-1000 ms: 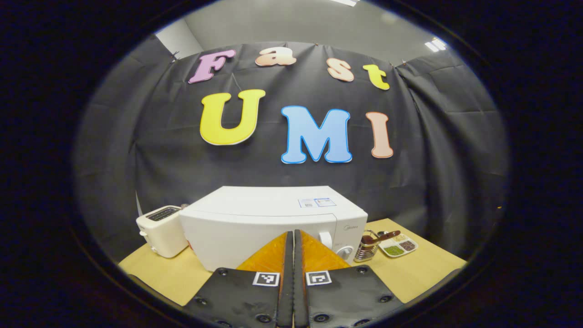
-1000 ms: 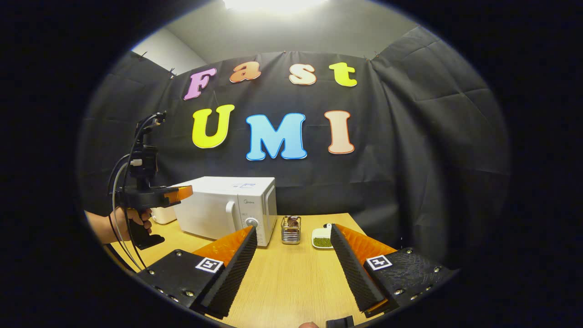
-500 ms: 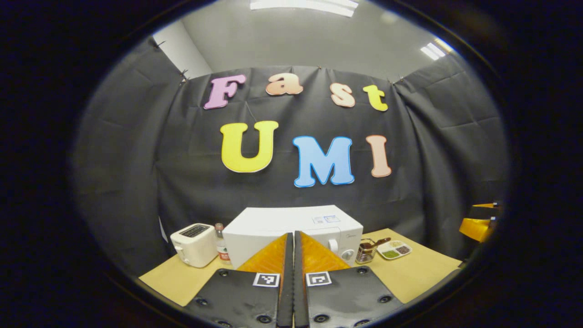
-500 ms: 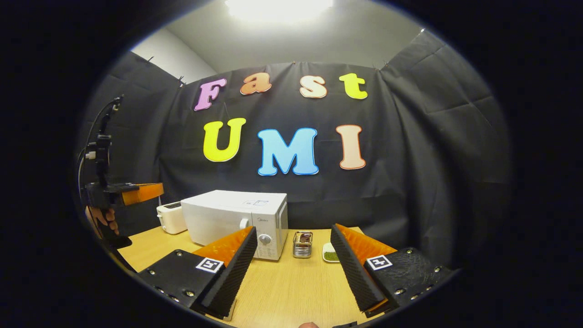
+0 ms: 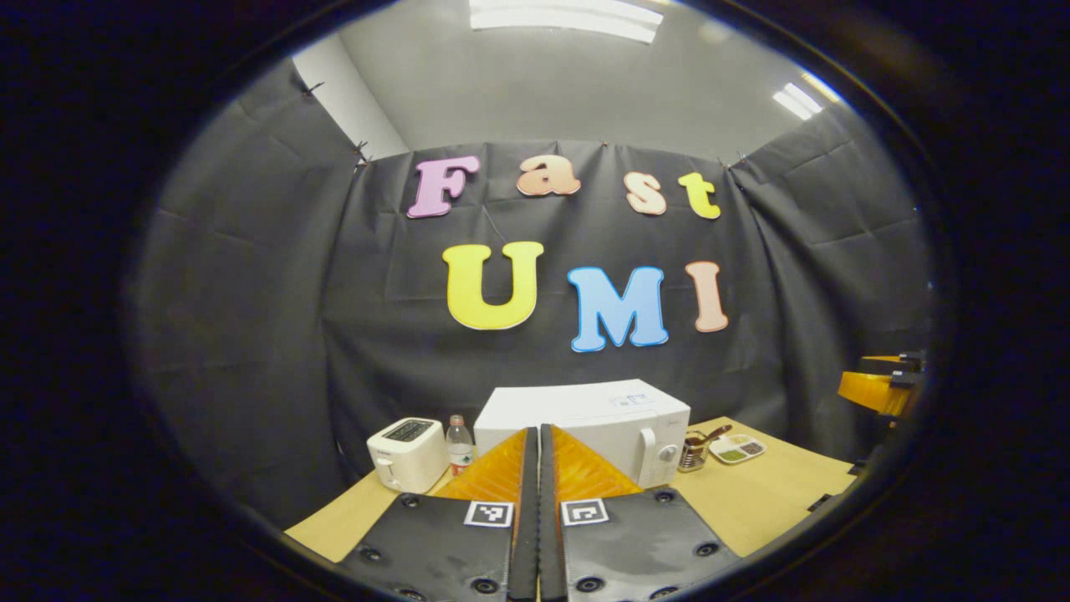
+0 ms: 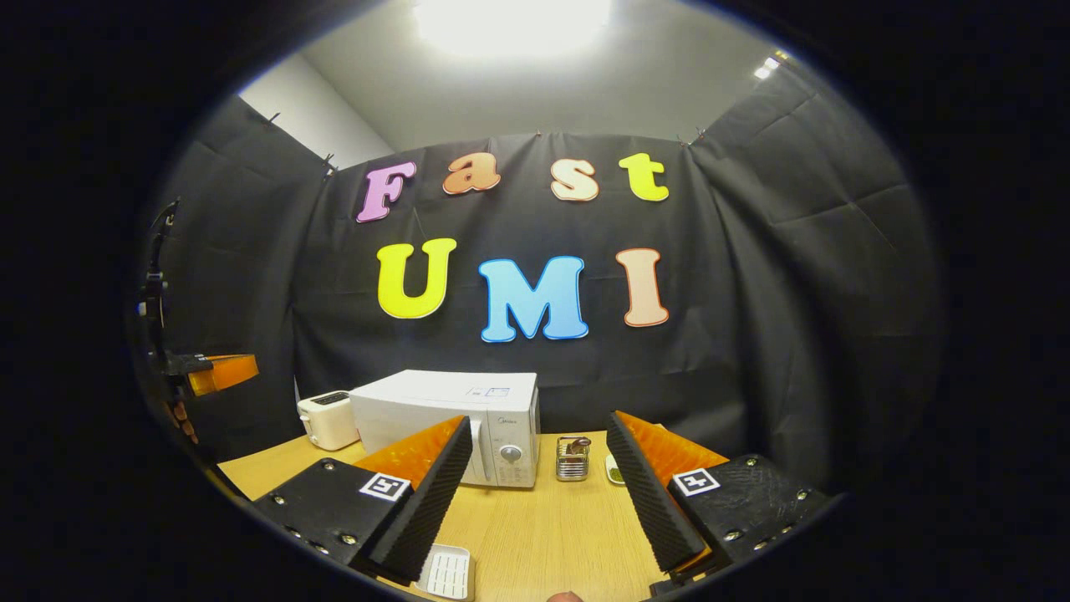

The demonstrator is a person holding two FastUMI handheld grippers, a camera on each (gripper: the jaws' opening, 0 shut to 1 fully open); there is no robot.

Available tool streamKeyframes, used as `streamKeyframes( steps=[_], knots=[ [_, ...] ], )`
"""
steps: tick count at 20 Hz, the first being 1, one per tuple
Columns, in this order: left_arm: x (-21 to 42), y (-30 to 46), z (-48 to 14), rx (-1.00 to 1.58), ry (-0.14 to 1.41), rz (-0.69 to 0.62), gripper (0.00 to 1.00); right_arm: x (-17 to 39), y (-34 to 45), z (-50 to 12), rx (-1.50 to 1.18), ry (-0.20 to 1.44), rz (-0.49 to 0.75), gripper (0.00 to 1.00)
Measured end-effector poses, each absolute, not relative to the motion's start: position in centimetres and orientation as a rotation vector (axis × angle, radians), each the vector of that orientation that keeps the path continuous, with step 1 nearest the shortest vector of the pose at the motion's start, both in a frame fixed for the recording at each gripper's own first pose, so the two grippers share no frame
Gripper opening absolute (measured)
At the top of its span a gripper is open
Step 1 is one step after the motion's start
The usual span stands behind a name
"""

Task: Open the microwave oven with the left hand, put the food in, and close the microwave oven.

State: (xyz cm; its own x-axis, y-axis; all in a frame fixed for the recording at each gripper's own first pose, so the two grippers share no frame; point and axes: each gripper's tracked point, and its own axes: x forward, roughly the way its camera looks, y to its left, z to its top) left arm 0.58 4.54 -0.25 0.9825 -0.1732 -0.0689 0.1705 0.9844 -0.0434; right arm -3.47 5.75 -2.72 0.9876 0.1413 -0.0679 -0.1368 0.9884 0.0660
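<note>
At the bottom centre of the left gripper view the left gripper (image 5: 539,468) is clenched on nothing; just above it, farther off, stands the closed microwave (image 5: 585,418), handle (image 5: 645,447) right of the fingertips

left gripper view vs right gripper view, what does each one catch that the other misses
Left gripper view alone: a water bottle between toaster and microwave, and the divided snack dish in full. Right gripper view alone: a small white ridged tray at the table's near edge. Both: the shut white microwave, the toaster, the wire holder and the wooden table. The left gripper is shut, the right gripper open.
</note>
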Motion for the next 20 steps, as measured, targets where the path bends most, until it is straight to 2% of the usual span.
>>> streamKeyframes(
  steps=[12,14,16,18,20],
  knots=[
    [-6.4,9.9,-1.1,-0.032,0.042,-0.140,0.07,-9.7,9.2,-3.2,0.028,0.058,0.136,0.98],
    [-7.1,10.2,-1.5,-0.023,0.050,-0.137,0.11,-10.2,9.4,-3.1,0.029,0.058,0.136,0.98],
    [-7.3,10.1,-1.7,-0.021,0.050,-0.139,0.20,-10.5,9.3,-3.0,0.028,0.055,0.133,0.98],
    [-7.7,9.8,-1.6,-0.016,0.039,-0.144,0.49,-10.6,9.4,-3.0,0.024,0.052,0.133,0.98],
    [-7.9,9.8,-1.4,-0.013,0.028,-0.148,0.74,-10.8,9.5,-2.9,0.019,0.049,0.133,0.98]
  ],
)
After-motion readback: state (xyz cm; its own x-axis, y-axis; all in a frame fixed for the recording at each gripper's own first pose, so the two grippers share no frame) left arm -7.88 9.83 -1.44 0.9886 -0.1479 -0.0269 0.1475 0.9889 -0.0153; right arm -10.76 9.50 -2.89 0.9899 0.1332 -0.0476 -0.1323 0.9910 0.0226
